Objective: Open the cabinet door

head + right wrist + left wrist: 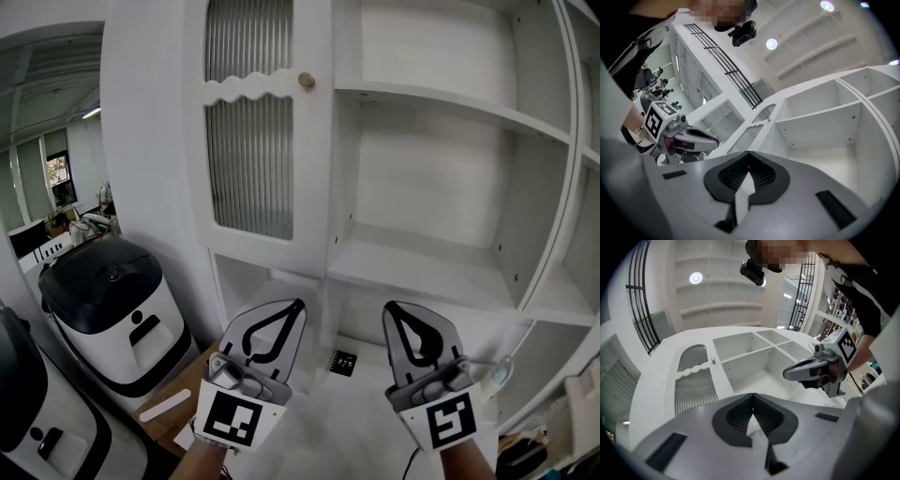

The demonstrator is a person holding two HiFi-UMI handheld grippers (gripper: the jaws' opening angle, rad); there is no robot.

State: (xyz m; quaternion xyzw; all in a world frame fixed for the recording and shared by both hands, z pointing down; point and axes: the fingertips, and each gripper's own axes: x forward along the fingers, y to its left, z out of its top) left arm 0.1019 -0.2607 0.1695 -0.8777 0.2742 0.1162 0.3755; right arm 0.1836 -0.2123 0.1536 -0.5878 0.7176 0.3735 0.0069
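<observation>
Hovering side by side below the cabinet door (251,159), the left gripper (298,305) and the right gripper (388,307) are both angling upward toward the white cabinet (150,141). Each claw is sitting fully closed: in the left gripper view the two dark pads are meeting at their tips with nothing between them, and the right gripper view is showing the same, so both are empty. The door is filling the cabinet's left bay, a white frame around two ribbed glass panels with a wavy rail between them, and it is looking flush with the cabinet front. Its small brass knob (307,80) is sitting high on the door's right edge, just beside the open shelves (441,103) that are taking up the right bay. Neither gripper is touching the door or the knob, which is well above both sets of tips. Down on the lowest shelf, between the two grippers, a small black item (343,362) is lying flat. Off to the left, a white appliance (112,309) with a black lid is standing beside the cabinet.
</observation>
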